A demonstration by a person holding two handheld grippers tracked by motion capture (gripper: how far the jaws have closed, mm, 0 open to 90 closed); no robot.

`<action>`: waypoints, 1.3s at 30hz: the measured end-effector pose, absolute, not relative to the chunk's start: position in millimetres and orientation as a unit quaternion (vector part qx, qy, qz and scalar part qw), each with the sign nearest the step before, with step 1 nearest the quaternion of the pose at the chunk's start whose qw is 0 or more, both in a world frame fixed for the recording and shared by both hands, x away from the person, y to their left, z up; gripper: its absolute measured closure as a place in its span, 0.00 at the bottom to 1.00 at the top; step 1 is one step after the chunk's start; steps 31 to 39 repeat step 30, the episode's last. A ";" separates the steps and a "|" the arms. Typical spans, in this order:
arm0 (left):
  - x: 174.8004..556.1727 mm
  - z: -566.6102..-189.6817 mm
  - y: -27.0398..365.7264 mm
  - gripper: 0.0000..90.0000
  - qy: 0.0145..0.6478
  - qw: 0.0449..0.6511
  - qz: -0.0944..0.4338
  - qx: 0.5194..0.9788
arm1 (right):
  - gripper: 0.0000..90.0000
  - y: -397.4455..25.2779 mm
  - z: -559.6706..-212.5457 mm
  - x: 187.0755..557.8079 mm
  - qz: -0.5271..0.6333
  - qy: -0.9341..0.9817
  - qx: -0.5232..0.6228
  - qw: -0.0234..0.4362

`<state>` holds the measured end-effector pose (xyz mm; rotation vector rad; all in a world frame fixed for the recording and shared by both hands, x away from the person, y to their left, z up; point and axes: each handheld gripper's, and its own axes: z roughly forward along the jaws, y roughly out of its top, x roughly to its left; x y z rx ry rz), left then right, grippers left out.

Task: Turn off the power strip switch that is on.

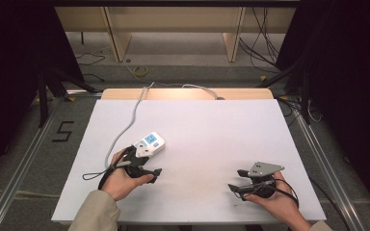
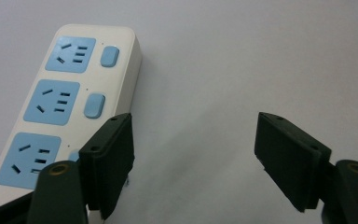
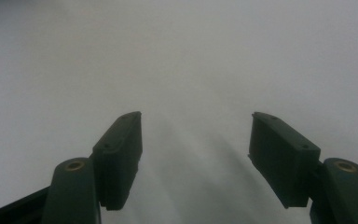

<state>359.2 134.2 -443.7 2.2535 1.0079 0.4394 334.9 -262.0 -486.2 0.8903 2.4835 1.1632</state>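
A white power strip (image 1: 150,143) with blue sockets lies on the white table (image 1: 202,130), left of centre. Its grey cord (image 1: 134,113) runs to the table's far edge. My left gripper (image 1: 150,162) sits just in front of the strip and is open. In the left gripper view the strip (image 2: 60,102) shows three blue sockets with blue switches. It lies beside the left jaw, which overlaps its near edge, and nothing is between the jaws of the left gripper (image 2: 196,125). My right gripper (image 1: 236,179) rests low at the front right. The right gripper (image 3: 196,116) is open over bare table.
A wooden edge (image 1: 188,94) borders the table's far side, with a wooden shelf unit (image 1: 173,29) and loose cables (image 1: 265,48) on the floor behind. A "5" mark (image 1: 62,131) is on the floor at left. Metal rails (image 1: 318,154) flank the table.
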 end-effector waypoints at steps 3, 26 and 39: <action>354.0 -450.1 134.6 0.28 0.375 0.310 0.173 0.857 | 0.39 -262.0 -486.2 334.8 0.400 0.854 0.307 0.129; 318.8 -474.1 153.3 0.25 0.366 0.320 0.186 0.854 | 0.39 -259.7 -486.0 333.9 0.399 0.857 0.302 0.126; 319.9 -478.2 155.6 0.25 0.362 0.314 0.182 0.859 | 0.39 -259.6 -486.1 333.7 0.400 0.856 0.302 0.125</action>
